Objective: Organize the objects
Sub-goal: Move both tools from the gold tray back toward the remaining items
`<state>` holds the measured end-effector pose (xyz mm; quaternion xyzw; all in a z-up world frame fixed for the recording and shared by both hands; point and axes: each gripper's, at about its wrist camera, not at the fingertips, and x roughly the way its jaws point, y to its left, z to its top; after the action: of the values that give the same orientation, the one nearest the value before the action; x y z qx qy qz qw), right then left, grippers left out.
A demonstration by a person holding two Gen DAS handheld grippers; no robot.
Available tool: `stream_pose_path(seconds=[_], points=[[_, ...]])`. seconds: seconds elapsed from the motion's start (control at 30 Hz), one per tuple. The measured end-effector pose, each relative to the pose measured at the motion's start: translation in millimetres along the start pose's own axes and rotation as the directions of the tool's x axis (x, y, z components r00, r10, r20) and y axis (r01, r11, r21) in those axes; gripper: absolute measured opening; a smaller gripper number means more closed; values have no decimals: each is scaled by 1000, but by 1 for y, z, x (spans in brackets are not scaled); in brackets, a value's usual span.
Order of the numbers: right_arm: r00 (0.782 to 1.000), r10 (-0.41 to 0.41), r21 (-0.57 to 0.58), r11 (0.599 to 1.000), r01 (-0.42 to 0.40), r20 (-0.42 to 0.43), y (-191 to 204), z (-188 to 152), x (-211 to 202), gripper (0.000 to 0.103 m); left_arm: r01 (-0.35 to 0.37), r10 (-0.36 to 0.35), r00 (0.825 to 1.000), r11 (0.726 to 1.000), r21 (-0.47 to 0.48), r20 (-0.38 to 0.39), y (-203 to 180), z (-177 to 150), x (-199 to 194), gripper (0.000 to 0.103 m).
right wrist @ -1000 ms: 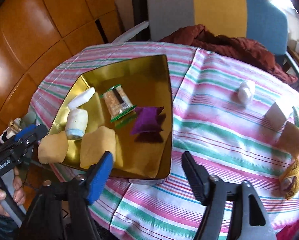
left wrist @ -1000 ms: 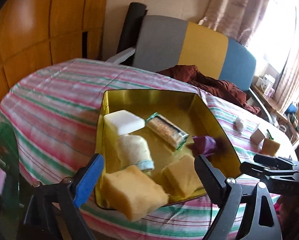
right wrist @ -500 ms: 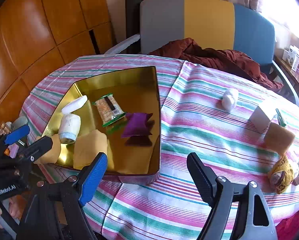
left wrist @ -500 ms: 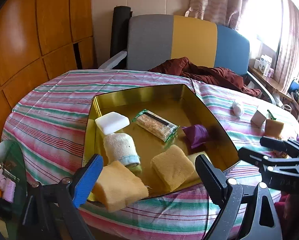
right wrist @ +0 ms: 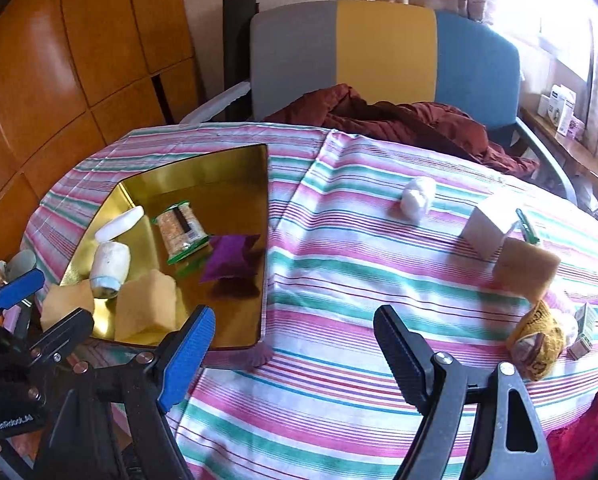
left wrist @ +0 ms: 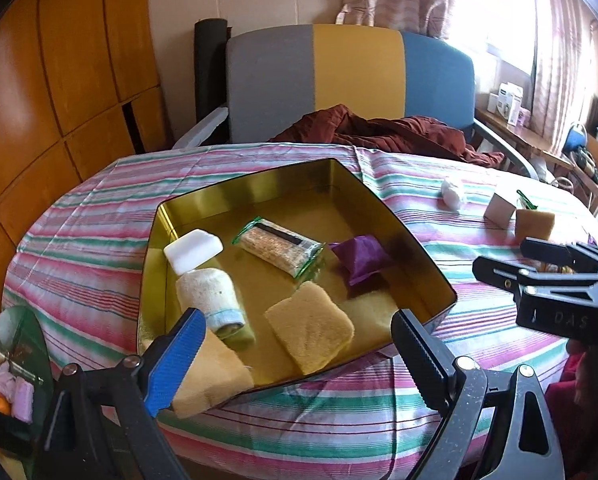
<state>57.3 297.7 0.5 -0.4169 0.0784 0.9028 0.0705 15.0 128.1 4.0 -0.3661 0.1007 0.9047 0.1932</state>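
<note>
Right wrist alone shows yellow knitted item (right wrist: pixel 539 336), perhaps a sock.

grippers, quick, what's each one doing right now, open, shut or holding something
left gripper: open, holding nothing.
right gripper: open, holding nothing.

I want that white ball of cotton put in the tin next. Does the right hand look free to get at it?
Probably yes. The right tongs stand open and empty, and the white cotton ball lies alone on the striped cloth ahead of them, with only bare cloth between; the white box sits apart from it.
</note>
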Motion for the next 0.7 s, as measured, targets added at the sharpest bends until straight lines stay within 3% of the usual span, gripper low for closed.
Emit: stream_pose_path(seconds=[0.4, 0.7], points=[[994, -105, 58, 993, 105, -1, -55, 5, -7, 84, 30, -30, 999, 997, 64, -11, -26, 4, 3, 95], [970, -245, 211, 947, 241, -7, -152, 11, -28, 84, 99, -96, 995, 990, 102, -41, -47, 5, 9, 95]])
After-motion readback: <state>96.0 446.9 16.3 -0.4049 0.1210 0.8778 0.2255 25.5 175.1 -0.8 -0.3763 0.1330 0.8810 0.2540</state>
